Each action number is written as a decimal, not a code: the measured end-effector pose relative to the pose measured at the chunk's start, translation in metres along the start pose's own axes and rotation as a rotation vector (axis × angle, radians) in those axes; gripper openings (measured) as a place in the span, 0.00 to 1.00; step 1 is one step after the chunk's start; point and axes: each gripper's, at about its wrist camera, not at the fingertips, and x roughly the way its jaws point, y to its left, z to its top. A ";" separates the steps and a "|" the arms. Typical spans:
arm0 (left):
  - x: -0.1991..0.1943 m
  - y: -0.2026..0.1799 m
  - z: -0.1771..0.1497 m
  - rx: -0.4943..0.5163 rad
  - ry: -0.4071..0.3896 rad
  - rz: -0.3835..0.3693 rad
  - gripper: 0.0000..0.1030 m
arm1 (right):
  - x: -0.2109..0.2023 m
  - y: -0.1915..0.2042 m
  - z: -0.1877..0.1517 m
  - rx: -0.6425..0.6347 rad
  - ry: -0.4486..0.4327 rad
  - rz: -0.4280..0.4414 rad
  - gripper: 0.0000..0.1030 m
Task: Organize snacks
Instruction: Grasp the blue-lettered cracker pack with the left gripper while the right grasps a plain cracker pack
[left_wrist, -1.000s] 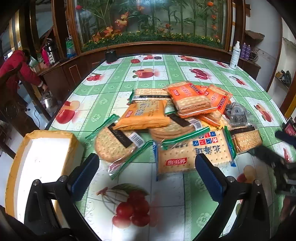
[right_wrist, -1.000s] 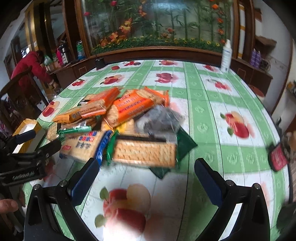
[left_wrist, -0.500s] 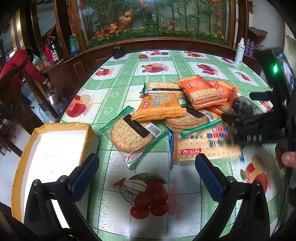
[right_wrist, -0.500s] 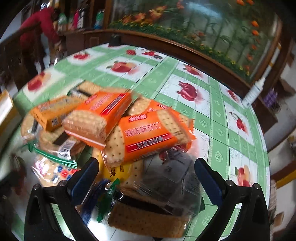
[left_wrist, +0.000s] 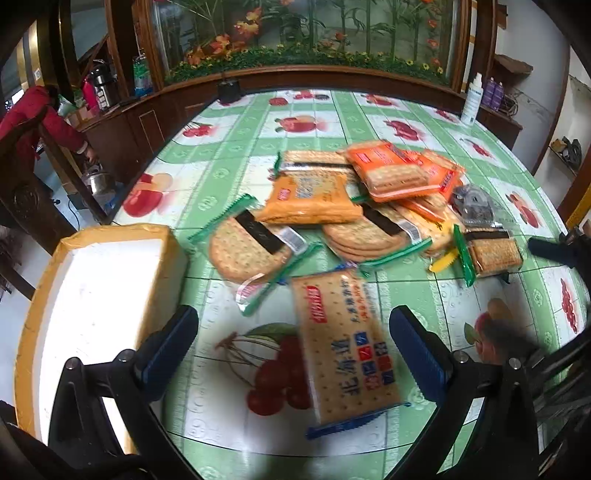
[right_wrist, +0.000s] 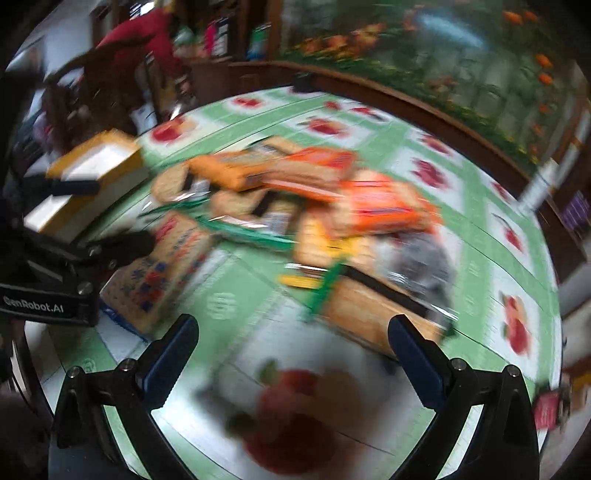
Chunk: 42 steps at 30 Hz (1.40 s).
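A pile of cracker and biscuit packets lies mid-table. One blue-edged cracker packet lies apart from the pile, just ahead of my left gripper, which is open and empty above it. A white foam box with yellow tape stands at the left. My right gripper is open and empty, over bare tablecloth before the pile; its view is blurred. The blue-edged packet and the box show at its left.
The round table has a green fruit-print cloth. A white bottle stands at the far right edge. A wooden cabinet with a flower display runs behind. A person in red stands at the far left.
The blue-edged cracker packet has been pulled out of the pile and turned lengthwise toward my left gripper. My right gripper has drawn back from the pile and swung to the right.
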 end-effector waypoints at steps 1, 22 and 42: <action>0.003 -0.004 0.000 0.000 0.011 -0.009 1.00 | -0.006 -0.011 -0.003 0.036 -0.017 -0.001 0.99; 0.048 -0.025 0.004 -0.039 0.124 -0.076 0.92 | 0.014 -0.069 0.011 0.196 -0.039 0.243 0.99; 0.049 -0.030 0.003 -0.002 0.130 -0.046 0.92 | 0.007 -0.053 -0.028 0.169 0.077 0.280 0.99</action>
